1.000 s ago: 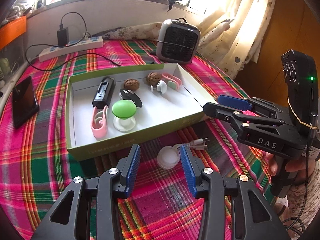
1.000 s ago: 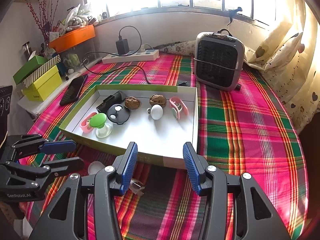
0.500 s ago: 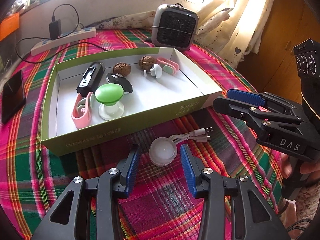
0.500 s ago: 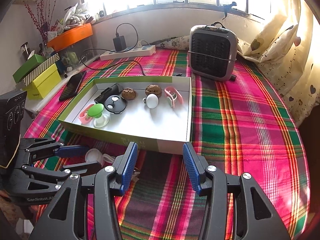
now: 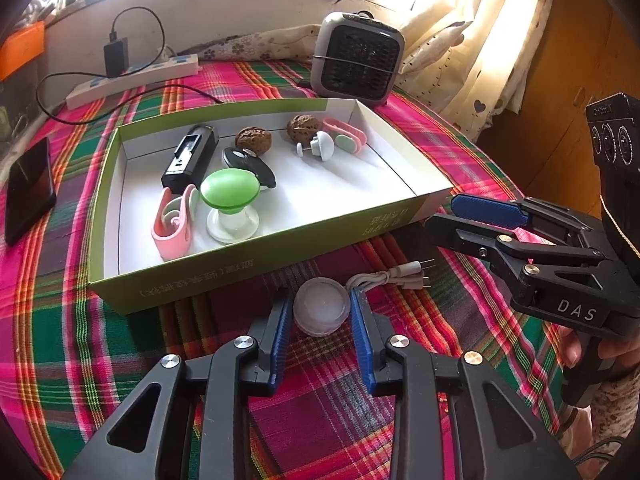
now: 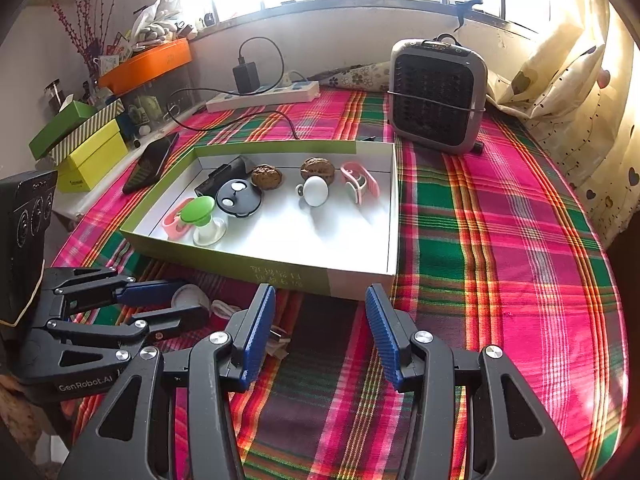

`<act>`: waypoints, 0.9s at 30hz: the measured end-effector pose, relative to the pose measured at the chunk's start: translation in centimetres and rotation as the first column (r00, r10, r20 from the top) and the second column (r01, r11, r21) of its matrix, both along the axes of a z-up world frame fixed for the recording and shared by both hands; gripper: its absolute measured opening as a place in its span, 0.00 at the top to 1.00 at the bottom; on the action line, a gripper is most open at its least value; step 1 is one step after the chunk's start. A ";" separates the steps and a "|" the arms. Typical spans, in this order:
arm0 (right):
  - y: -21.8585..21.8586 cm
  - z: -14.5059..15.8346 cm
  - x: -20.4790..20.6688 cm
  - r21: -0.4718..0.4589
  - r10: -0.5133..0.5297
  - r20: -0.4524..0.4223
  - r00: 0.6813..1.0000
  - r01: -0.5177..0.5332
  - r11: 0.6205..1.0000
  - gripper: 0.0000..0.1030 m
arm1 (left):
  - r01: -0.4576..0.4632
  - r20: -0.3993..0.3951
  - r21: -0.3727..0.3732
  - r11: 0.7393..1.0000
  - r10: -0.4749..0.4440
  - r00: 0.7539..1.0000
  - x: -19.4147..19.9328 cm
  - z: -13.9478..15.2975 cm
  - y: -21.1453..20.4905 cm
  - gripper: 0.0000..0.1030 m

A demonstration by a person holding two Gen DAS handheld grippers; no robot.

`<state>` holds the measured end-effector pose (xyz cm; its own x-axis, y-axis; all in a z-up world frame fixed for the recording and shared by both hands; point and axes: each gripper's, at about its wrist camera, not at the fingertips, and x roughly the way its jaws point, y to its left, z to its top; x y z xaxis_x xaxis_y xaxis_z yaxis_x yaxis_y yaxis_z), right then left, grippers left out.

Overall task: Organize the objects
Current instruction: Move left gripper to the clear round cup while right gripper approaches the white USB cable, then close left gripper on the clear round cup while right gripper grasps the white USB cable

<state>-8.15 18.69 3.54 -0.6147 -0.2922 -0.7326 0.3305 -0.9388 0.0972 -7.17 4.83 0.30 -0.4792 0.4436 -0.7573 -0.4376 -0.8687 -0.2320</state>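
Translucent white plastic, the round puck light (image 5: 320, 307) lies low centre of the frame on the plaid cloth, between the left gripper's (image 5: 320, 312) spread blue pads (apparently touching, not yet clenched). Next: squeeze, lift over the green box's near wall (image 5: 256, 268). Its white cable (image 5: 390, 276) trails rightward; the right gripper (image 6: 320, 334) hangs released.

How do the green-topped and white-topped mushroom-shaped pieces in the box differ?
The green-topped piece stands upright on a clear base; the white-topped piece lies tipped on its side. The green one sits near the box's front wall, the white one near the back. The green one looks larger. Both share a rounded cap.
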 end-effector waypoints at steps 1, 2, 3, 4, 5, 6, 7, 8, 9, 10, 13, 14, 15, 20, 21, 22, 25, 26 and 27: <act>-0.1 -0.1 0.0 -0.002 0.005 0.003 1.000 -0.005 1.000 0.53 | -0.004 0.001 0.002 1.000 0.004 1.000 0.0 0.0 -0.1 0.74; -0.2 -0.2 0.0 -0.006 0.014 0.007 1.000 -0.014 1.000 0.53 | -0.008 -0.001 0.002 1.000 0.008 1.000 0.1 0.0 -0.2 0.74; -0.4 -0.2 0.1 -0.013 0.028 0.012 1.000 -0.028 1.000 0.53 | -0.010 -0.001 0.003 1.000 0.010 1.000 0.1 0.0 -0.3 0.74; -0.6 -0.3 0.1 -0.024 0.047 0.016 0.999 -0.046 0.999 0.53 | -0.012 -0.001 0.004 1.000 0.012 1.000 0.2 0.0 -0.4 0.74; -0.8 -0.4 0.2 -0.038 0.072 0.021 0.997 -0.072 0.997 0.53 | -0.015 -0.002 0.004 1.000 0.015 1.000 0.3 0.0 -0.6 0.74; -1.1 -0.5 0.2 -0.049 0.096 0.029 0.995 -0.094 0.994 0.53 | -0.019 -0.003 0.004 1.000 0.019 1.000 0.3 0.0 -0.7 0.74; -1.4 -0.5 0.3 -0.055 0.116 0.034 0.993 -0.114 0.992 0.53 | -0.024 -0.002 0.005 1.000 0.024 1.000 0.4 0.0 -0.9 0.74; -1.7 -0.7 0.3 -0.056 0.133 0.037 0.990 -0.131 0.990 0.53 | -0.030 -0.001 0.007 1.000 0.030 1.000 0.4 0.0 -1.1 0.74; -2.0 -0.8 0.4 -0.054 0.144 0.038 0.989 -0.141 0.988 0.53 | -0.035 0.000 0.009 0.999 0.035 0.999 0.4 0.0 -1.2 0.74; -2.2 -0.8 0.4 -0.053 0.152 0.040 0.987 -0.150 0.987 0.53 | -0.041 0.001 0.008 0.999 0.041 0.999 0.5 0.0 -1.4 0.74; -2.7 -1.3 0.1 -0.045 0.164 0.061 0.985 -0.161 0.986 0.53 | -0.050 0.001 0.015 0.999 0.049 0.999 0.7 0.0 -1.9 0.74; -2.8 -1.4 0.0 -0.039 0.164 0.066 0.984 -0.162 0.986 0.53 | -0.055 0.000 0.014 0.998 0.055 0.999 0.8 0.1 -2.1 0.74; -2.8 -1.6 -0.1 -0.036 0.165 0.071 0.984 -0.163 0.986 0.53 | -0.059 0.000 0.013 0.998 0.059 0.998 0.8 0.1 -2.2 0.74; -3.3 -1.8 0.1 -0.030 0.180 0.083 0.980 -0.178 0.984 0.53 | -0.079 0.002 0.020 0.997 0.079 0.997 0.7 0.0 -2.7 0.74; -3.4 -1.8 0.1 -0.027 0.183 0.085 0.979 -0.182 0.983 0.53 | -0.080 0.002 0.020 0.997 0.080 0.997 0.7 -0.1 -2.8 0.74; -3.5 -1.9 0.1 -0.025 0.186 0.089 0.978 -0.185 0.982 0.53 | -0.081 0.002 0.022 0.996 0.081 0.997 0.7 -0.1 -2.8 0.74; -3.7 -2.1 0.2 -0.018 0.187 0.098 0.977 -0.186 0.982 0.53 | -0.084 0.002 0.024 0.996 0.084 0.996 0.8 -0.1 -2.8 0.74; -3.7 -2.1 0.3 -0.019 0.188 0.102 0.977 -0.187 0.982 0.53 | -0.085 0.002 0.025 0.996 0.085 0.996 0.8 -0.1 -2.8 0.74; -3.8 -2.2 0.3 -0.021 0.191 0.107 0.976 -0.190 0.982 0.53 | -0.085 0.002 0.025 0.996 0.085 0.996 0.8 0.0 -2.8 0.74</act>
